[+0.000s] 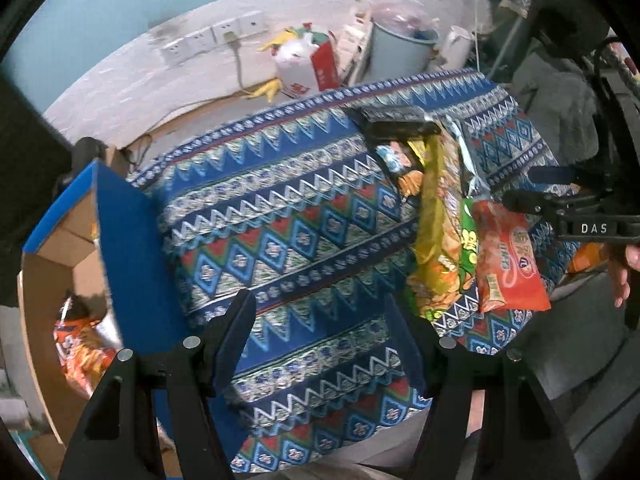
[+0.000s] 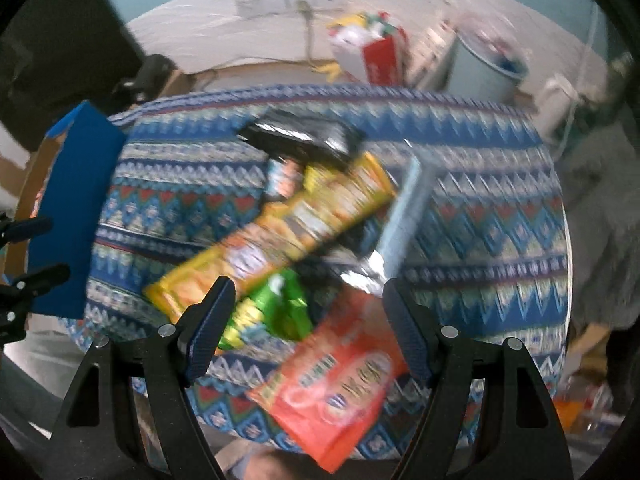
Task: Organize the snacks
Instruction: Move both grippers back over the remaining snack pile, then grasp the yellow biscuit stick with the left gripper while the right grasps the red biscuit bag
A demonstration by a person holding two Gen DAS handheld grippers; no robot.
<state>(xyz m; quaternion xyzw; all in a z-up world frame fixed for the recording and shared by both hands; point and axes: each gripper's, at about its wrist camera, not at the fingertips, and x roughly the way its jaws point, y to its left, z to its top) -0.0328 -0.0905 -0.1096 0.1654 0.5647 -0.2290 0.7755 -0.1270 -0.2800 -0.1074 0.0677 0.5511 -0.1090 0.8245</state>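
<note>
A pile of snack packets lies on a table with a blue patterned cloth (image 1: 280, 208): an orange-red packet (image 1: 508, 256), a green one (image 1: 468, 240), a long yellow one (image 1: 434, 216) and a black one (image 1: 394, 120). My left gripper (image 1: 320, 332) is open and empty above the cloth, left of the pile. My right gripper (image 2: 308, 320) is open and empty over the green packet (image 2: 280, 308) and the orange-red packet (image 2: 336, 388); the yellow packet (image 2: 280, 236) lies beyond. It also shows in the left wrist view (image 1: 532, 202). The right view is blurred.
An open cardboard box with blue flaps (image 1: 116, 256) stands at the table's left edge and holds an orange snack bag (image 1: 80, 348). Behind the table are a wall with sockets (image 1: 212, 36), a white bag (image 1: 304, 68), a pale bin (image 1: 400, 44) and a kettle (image 1: 458, 46).
</note>
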